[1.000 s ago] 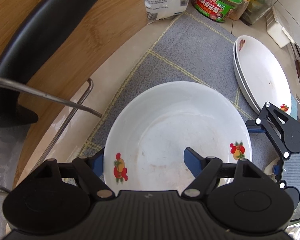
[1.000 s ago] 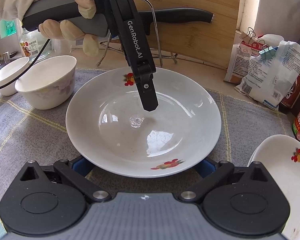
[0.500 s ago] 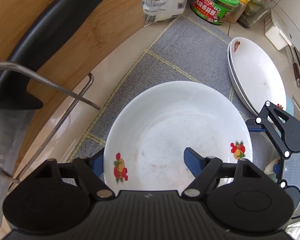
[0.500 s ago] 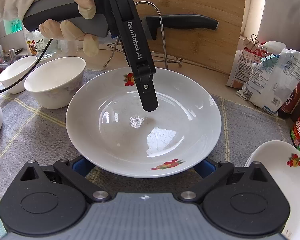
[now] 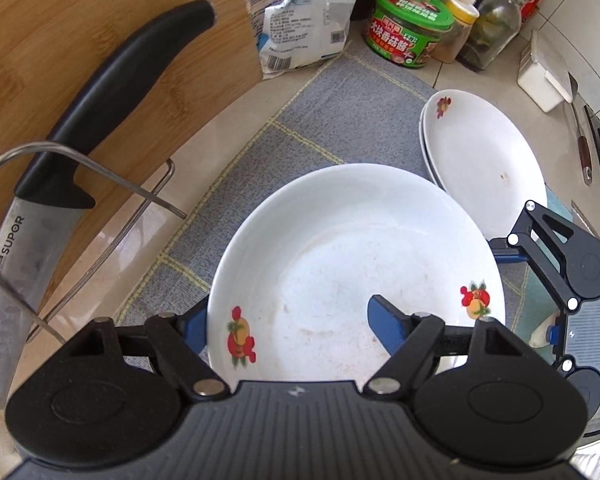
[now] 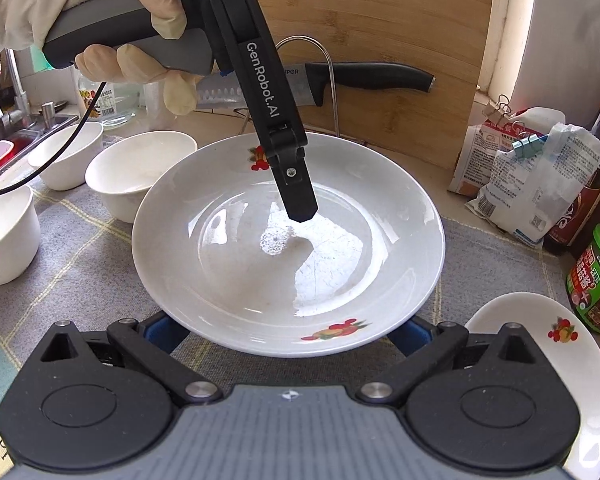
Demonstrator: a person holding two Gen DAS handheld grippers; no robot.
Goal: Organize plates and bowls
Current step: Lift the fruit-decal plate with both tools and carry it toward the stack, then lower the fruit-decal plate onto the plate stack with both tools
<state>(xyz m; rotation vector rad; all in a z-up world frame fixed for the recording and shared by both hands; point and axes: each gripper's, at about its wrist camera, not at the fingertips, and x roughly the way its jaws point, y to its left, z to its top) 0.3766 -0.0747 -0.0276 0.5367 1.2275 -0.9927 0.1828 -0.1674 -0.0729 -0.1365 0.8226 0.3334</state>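
A white deep plate with fruit prints [image 5: 352, 264] [image 6: 288, 248] is held above the grey mat. My left gripper [image 5: 290, 322] is shut on its rim, one finger [image 5: 388, 324] inside the plate, the other under it. In the right wrist view that finger [image 6: 296, 192] reaches into the plate. My right gripper [image 6: 288, 330] is open, its fingers spread wide below the plate's near rim. A stack of matching plates [image 5: 488, 168] [image 6: 540, 344] lies on the mat to the right.
Several white bowls [image 6: 136, 168] stand on the mat at the left. A knife [image 5: 100, 120] rests in a wire rack against a wooden board [image 5: 60, 20]. Bags [image 5: 300, 20], a green tub [image 5: 408, 32] and jars line the back.
The plate has risen with both grippers; the mat, the stack and the bowls look farther below. The grip on the plate has not changed.
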